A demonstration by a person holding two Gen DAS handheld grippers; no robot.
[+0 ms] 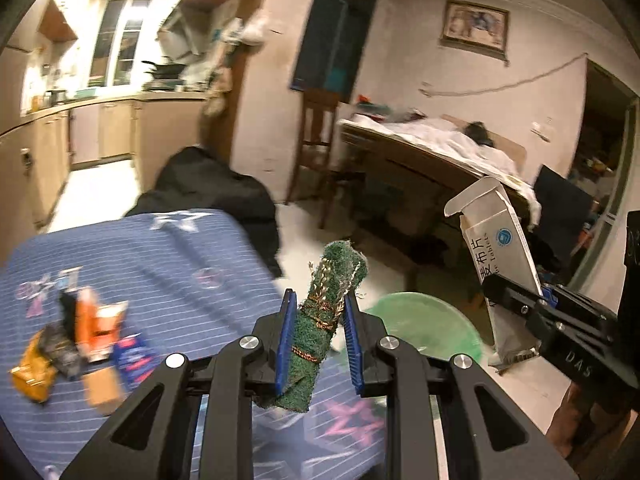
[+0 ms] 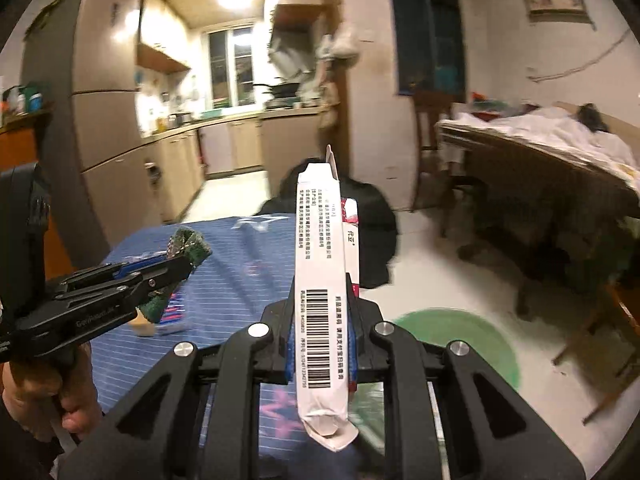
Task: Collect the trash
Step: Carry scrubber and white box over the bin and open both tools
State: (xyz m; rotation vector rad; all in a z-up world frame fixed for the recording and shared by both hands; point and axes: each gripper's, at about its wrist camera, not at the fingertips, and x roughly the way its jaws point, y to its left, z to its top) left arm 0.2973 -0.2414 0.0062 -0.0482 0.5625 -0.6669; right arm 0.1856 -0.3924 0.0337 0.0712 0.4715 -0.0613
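My left gripper is shut on a rolled green scouring pad bound with brownish thread, held above the edge of a blue striped tablecloth. My right gripper is shut on a flattened white medicine carton with a barcode, held upright. The carton also shows in the left wrist view, and the pad in the right wrist view. A green round bin sits on the floor below and between both grippers; it also shows in the right wrist view. Several wrappers and small boxes lie on the cloth at left.
A black jacket hangs over a seat beyond the table. A wooden chair and a cluttered wooden table stand at the right. The kitchen counter is at the far left. The floor around the bin is pale tile.
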